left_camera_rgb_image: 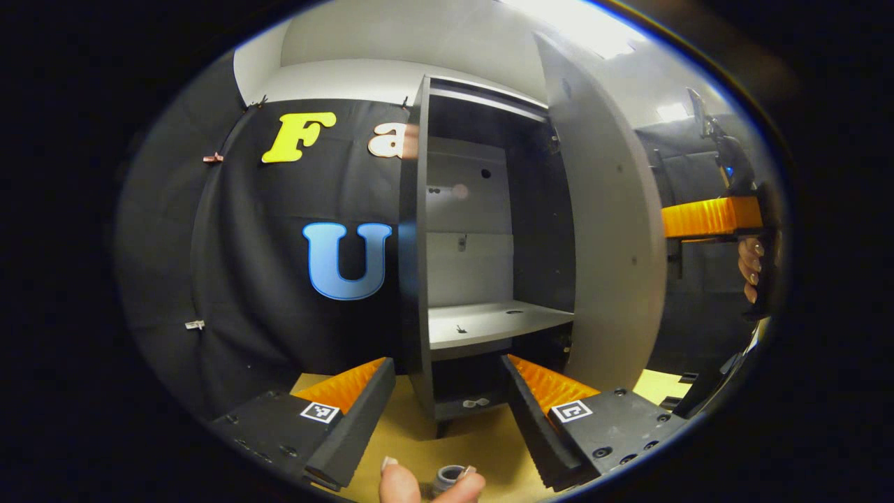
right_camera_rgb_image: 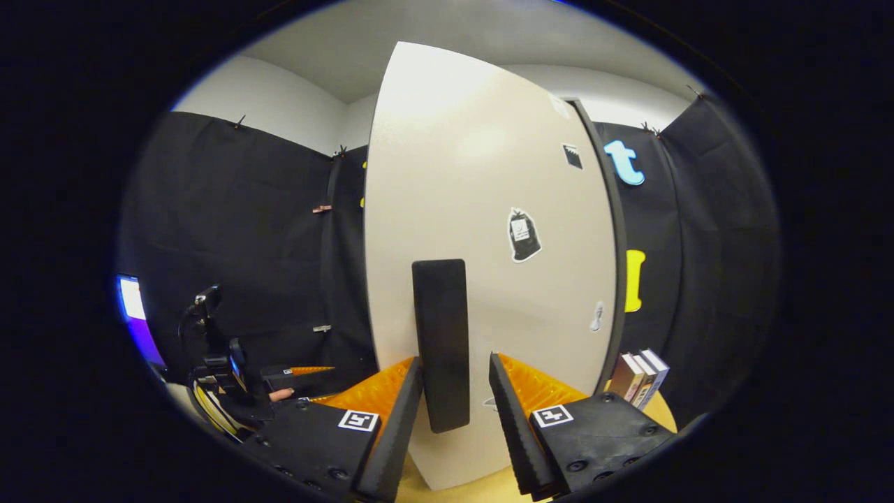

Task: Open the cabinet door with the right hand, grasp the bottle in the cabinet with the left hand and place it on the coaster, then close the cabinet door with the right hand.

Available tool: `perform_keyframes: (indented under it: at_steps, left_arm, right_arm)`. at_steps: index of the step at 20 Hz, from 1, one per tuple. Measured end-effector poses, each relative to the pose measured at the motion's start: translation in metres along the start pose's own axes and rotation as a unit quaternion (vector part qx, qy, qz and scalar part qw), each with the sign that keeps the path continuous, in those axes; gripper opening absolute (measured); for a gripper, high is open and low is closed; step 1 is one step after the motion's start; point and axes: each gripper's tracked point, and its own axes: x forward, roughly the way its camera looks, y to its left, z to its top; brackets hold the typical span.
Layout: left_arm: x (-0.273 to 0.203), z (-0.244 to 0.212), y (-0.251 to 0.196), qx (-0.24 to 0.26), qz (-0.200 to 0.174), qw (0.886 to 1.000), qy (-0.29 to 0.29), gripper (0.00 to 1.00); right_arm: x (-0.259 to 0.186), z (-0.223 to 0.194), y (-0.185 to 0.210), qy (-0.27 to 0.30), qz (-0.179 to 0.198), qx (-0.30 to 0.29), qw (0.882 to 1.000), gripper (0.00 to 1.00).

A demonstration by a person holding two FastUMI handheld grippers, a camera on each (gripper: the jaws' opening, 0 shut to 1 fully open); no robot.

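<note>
The grey cabinet point(left_camera_rgb_image: 419, 244) stands open straight ahead in the left gripper view, its door point(left_camera_rgb_image: 601, 230) swung out to the right. Its middle shelf point(left_camera_rgb_image: 489, 323) is pale and bare apart from small holes. My left gripper point(left_camera_rgb_image: 447, 362) is open in front of the cabinet's lower part, nothing between its fingers. In the right gripper view the door's pale outer face point(right_camera_rgb_image: 475, 209) is close, and its black upright handle point(right_camera_rgb_image: 440, 335) stands between the fingers of my right gripper point(right_camera_rgb_image: 454, 363). That gripper is open around the handle, with a gap on the right side.
A small pale thing point(left_camera_rgb_image: 475, 403) lies in the cabinet's bottom compartment. Fingers point(left_camera_rgb_image: 401, 483) and a small grey part point(left_camera_rgb_image: 450, 477) show at the left view's lower edge. Books point(right_camera_rgb_image: 639, 377) stand right of the door on the yellow table point(right_camera_rgb_image: 482, 489). A lit screen point(right_camera_rgb_image: 131, 299) glows far left.
</note>
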Motion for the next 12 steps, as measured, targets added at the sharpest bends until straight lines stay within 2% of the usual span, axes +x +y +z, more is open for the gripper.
perform_keyframes:
  at_steps: [5, 6, 12]
  left_arm:
    - [-0.009, 0.007, 0.012, 0.001, 0.002, 1.000, -0.006, 0.94]
    - [-0.009, 0.007, 0.009, -0.001, 0.001, 1.000, -0.005, 0.92]
    - [-0.006, 0.016, -0.031, 0.003, -0.021, 1.000, 0.007, 0.95]
  right_arm:
    - [-0.010, 0.002, -0.004, -0.008, -0.019, -0.029, 0.999, 0.64]
    - [-0.010, 0.000, -0.007, -0.007, -0.025, -0.035, 0.999, 0.64]
    - [-0.016, -0.005, -0.031, -0.002, -0.061, -0.044, 0.997, 0.65]
